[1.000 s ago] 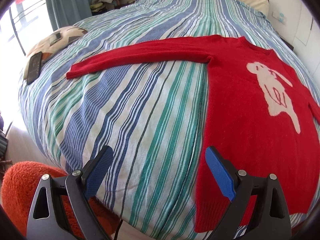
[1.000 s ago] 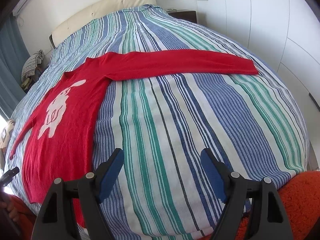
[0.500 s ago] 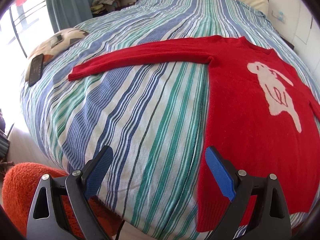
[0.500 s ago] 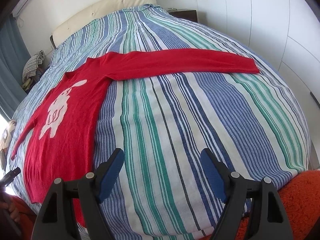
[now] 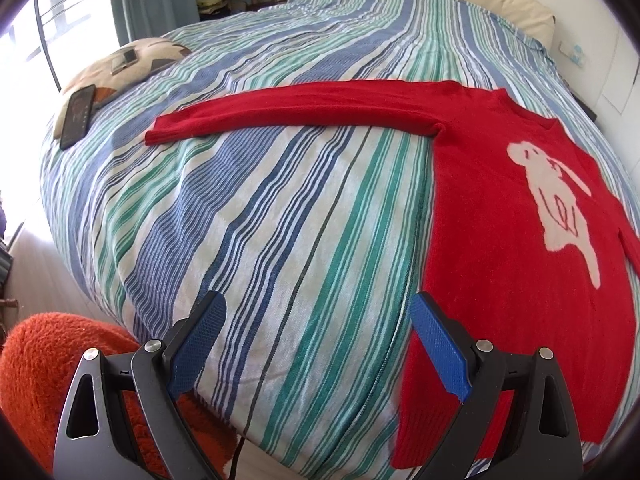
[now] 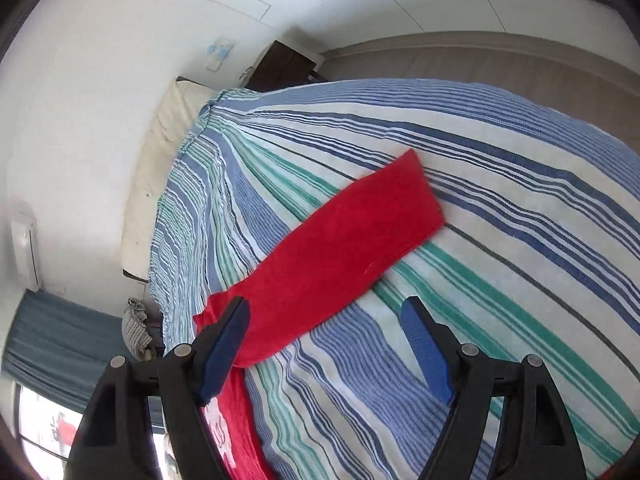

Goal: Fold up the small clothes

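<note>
A red sweater [image 5: 492,216] with a pale rabbit figure lies flat on the striped bedspread [image 5: 280,208], both sleeves stretched out sideways. In the left wrist view its left sleeve [image 5: 288,110] runs across the bed, far beyond my left gripper [image 5: 318,344], which hangs open over the bed's near edge beside the sweater's hem. In the right wrist view the other sleeve [image 6: 340,252] lies diagonally, its cuff toward the upper right. My right gripper [image 6: 326,344] hovers open close above this sleeve, rolled sideways, with nothing between its blue pads [image 6: 426,352].
A patterned cushion [image 5: 120,66] and a dark phone [image 5: 78,114] rest at the bed's far left edge. An orange fluffy rug [image 5: 52,364] lies on the floor by the near corner. A dark nightstand [image 6: 286,66] and white wall stand behind the headboard [image 6: 160,160].
My right gripper has swung across toward the right sleeve and rolled, so the bed now looks tilted and the sleeve looms close. The left gripper has stayed nearly still, its view shifted slightly.
</note>
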`<state>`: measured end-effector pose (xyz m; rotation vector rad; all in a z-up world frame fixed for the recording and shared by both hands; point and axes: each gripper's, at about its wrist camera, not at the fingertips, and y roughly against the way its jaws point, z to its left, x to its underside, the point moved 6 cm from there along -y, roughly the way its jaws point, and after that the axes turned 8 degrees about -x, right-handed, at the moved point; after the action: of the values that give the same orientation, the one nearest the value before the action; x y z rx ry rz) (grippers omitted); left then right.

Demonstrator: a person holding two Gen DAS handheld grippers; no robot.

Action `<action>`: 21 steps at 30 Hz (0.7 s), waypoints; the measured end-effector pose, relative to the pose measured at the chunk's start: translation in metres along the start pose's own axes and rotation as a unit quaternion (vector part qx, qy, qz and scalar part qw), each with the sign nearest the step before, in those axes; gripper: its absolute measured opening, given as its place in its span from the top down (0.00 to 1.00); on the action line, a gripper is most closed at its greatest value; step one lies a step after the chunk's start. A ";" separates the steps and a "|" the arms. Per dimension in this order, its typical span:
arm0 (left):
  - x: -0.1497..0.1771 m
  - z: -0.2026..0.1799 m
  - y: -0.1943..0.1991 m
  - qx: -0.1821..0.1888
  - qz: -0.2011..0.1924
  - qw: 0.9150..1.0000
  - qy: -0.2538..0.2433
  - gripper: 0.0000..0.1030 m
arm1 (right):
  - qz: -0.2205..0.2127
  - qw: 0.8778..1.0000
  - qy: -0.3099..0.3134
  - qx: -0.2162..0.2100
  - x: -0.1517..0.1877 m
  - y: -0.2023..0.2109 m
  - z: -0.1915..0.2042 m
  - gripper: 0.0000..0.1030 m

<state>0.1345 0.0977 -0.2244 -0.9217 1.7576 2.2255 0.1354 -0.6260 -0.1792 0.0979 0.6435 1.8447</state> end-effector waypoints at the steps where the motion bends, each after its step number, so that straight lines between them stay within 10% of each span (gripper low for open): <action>1: 0.001 -0.001 -0.001 -0.002 0.000 1.000 -0.005 0.08 | -0.002 1.000 -0.011 -0.005 -0.005 -0.005 -0.005 0.27; 7: 0.002 -0.005 -0.003 -0.020 -0.004 1.000 -0.023 0.08 | -0.049 0.995 -0.086 0.016 -0.030 -0.031 -0.042 0.45; 11: 0.003 -0.004 -0.006 -0.023 0.002 0.999 -0.023 0.08 | -0.044 0.995 -0.031 0.082 -0.042 -0.048 -0.034 0.95; 12: 0.003 -0.004 -0.005 -0.021 0.002 1.000 -0.021 0.08 | -0.046 0.994 -0.007 0.098 -0.045 -0.048 -0.021 0.95; 16: 0.001 -0.004 -0.005 -0.006 0.006 1.000 -0.013 0.08 | -0.043 0.988 0.136 0.054 -0.048 -0.056 0.095 0.95; 21: -0.004 -0.010 -0.003 0.010 0.002 1.000 -0.014 0.08 | 0.042 0.953 0.291 -0.070 0.023 -0.104 0.277 0.95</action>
<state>0.1424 0.0903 -0.2256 -0.8800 1.7688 2.2075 0.3176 -0.4760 0.0007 -0.5406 0.9155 2.0022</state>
